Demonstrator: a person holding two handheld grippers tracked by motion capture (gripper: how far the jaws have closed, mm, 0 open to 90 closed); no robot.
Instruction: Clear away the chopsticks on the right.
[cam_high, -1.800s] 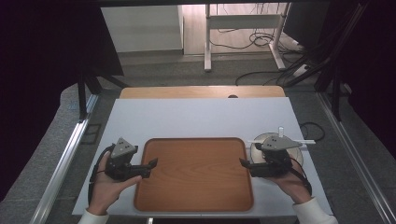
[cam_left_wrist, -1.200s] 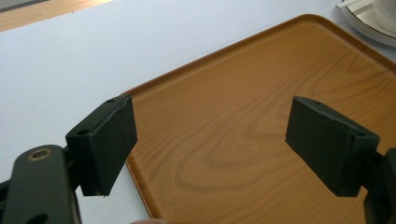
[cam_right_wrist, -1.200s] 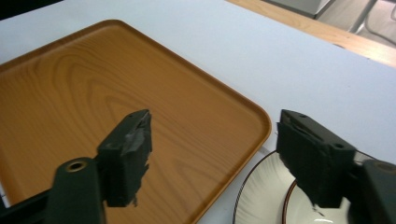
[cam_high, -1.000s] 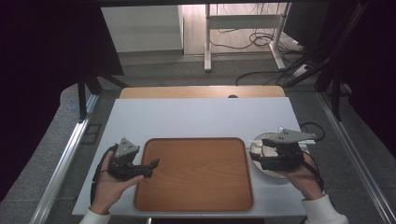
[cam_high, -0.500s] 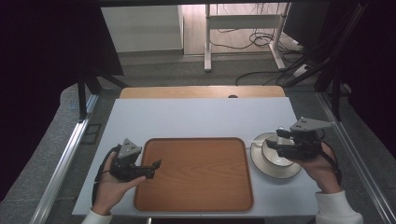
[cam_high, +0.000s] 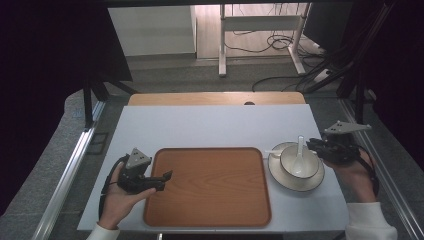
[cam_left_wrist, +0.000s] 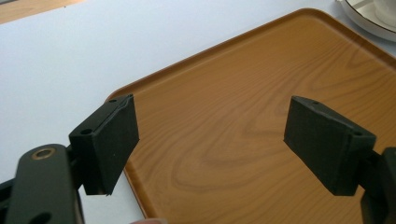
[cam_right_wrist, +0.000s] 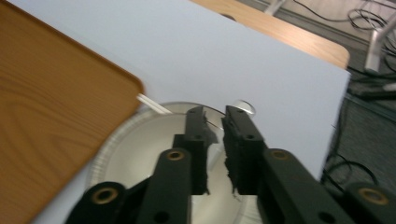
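We see the left hand-held gripper (cam_high: 167, 175) at 8 o'clock on the pale rectangular surface (cam_high: 210, 125), jaws spread wide and nothing between them. In the left gripper view its black pads (cam_left_wrist: 109, 140) hang over the near-left corner of the brown wood-grain rectangular tray (cam_left_wrist: 243, 126), not touching it.

The tray (cam_high: 207, 185) sits at 6 o'clock, flat. At its 3 o'clock, just beside the tray edge, sits the round white saucer (cam_high: 296, 184), with the white round bowl (cam_high: 299, 161) on it. A white ceramic spoon (cam_high: 300, 150) stands in the bowl, handle pointing to 12 o'clock. A thin white stick (cam_high: 272, 151) pokes out towards the tray from the saucer's 10 o'clock edge.

The right hand-held gripper (cam_high: 311, 145) is at the bowl's 2 o'clock rim. Its jaws have just been closing. In the right gripper view the pads (cam_right_wrist: 196, 140) are nearly pressed together, and something thin and pale, most likely the bowl's rim (cam_right_wrist: 212, 154), lies in the slim gap. We cannot tell whether the pads press on it yet; the view is blurred.

Both hands grip the tool bodies from below, and white sleeves show at the bottom edge of the high view.
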